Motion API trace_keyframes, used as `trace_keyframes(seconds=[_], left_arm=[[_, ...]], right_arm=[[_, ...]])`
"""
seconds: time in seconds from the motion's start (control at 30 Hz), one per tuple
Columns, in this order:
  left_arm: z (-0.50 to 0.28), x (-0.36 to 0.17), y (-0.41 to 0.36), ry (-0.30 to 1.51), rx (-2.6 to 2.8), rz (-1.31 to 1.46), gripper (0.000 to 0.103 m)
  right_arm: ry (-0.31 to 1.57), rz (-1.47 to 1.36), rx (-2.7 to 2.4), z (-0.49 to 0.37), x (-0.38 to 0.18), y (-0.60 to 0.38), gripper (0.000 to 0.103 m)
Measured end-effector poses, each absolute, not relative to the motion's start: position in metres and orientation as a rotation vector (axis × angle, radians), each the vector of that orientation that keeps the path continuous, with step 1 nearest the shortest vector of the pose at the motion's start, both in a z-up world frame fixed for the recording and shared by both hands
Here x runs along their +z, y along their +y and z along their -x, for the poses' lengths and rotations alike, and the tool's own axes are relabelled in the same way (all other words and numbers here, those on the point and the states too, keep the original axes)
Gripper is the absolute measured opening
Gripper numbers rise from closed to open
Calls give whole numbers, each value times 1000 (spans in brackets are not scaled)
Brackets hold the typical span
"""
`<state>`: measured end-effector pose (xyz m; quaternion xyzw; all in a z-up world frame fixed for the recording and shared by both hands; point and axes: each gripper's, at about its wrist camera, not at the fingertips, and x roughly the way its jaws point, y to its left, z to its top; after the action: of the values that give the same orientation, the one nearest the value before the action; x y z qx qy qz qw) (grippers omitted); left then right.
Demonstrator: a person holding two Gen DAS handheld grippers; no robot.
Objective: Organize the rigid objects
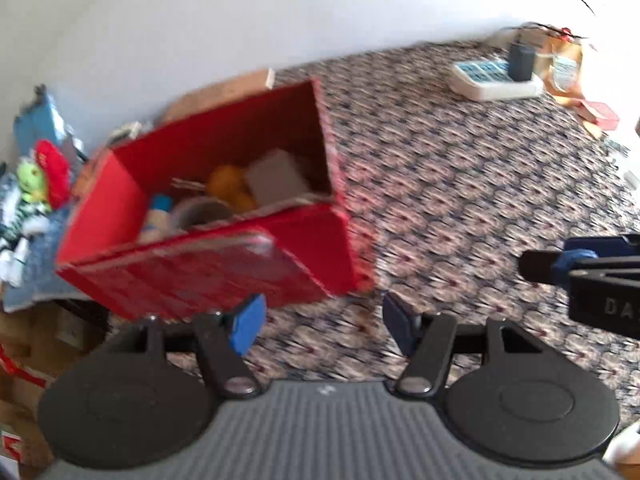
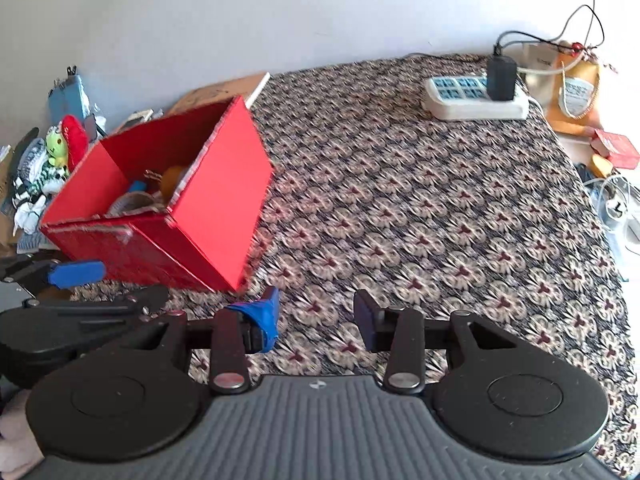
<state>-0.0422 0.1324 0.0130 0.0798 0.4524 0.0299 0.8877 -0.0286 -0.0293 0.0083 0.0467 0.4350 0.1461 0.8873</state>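
red box (image 2: 160, 204) at left part of patterned cloth (image 2: 420, 220), open top up; inside: orange item (image 1: 230, 184), grey block (image 1: 276, 178), tape roll (image 1: 200, 212), blue-capped item (image 1: 160, 208), likely gathered there as sorted rigid things; cloth otherwise bare save power strip (image 2: 472, 98) at far edge; soft toys (image 2: 60, 148) heaped off-cloth left of box; left gripper (image 1: 324, 322) wide apart, holding nothing, just before box's near wall; right gripper (image 2: 316, 316) also wide, nothing held, over bare cloth beside box corner.

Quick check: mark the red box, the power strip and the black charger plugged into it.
red box (image 2: 216, 200), right wrist view, on its outer side wall.
power strip (image 2: 464, 108), right wrist view, on its white front edge.
black charger (image 2: 501, 79), right wrist view, on its body.
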Motion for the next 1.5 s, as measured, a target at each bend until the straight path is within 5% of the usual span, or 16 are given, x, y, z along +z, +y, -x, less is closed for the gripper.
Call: trace_keyframes(seconds=[1.5], left_arm=[[47,-28,50,1142,2,-125,65]], right_arm=[[997,-171,181,34,-28,-117,27]])
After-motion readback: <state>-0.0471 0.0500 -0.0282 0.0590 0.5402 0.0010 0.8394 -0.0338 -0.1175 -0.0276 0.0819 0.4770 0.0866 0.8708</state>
